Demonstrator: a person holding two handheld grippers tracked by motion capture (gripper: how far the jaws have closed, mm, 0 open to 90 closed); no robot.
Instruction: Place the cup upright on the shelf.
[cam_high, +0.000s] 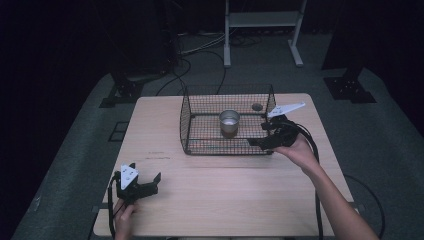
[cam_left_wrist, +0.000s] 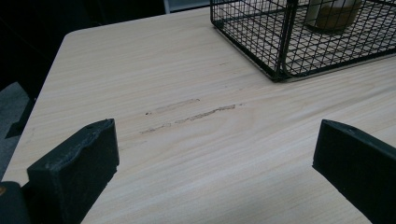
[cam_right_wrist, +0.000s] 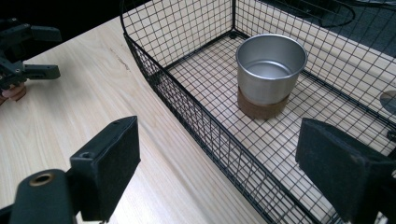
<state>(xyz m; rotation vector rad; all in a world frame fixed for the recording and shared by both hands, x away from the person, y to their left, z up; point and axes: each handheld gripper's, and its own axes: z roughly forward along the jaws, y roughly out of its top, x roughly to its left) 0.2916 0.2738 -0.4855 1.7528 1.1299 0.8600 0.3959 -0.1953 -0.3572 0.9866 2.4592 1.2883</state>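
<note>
Right tongs (cam_high: 256, 142) gape released over the basket (cam_high: 186, 120) rim; left tongs (cam_high: 150, 181) rest released.

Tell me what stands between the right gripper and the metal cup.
In the right gripper view, the wire basket's near wall stands between the right gripper and the metal cup, which sits inside on the mesh floor. The jaws are spread wide and hold nothing.

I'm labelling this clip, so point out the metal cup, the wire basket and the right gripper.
metal cup (cam_right_wrist: 271, 77): right gripper view, on its shiny side wall.
wire basket (cam_high: 186, 122): high view, on its left mesh wall.
right gripper (cam_high: 256, 143): high view, midway between its jaw tips.
</note>
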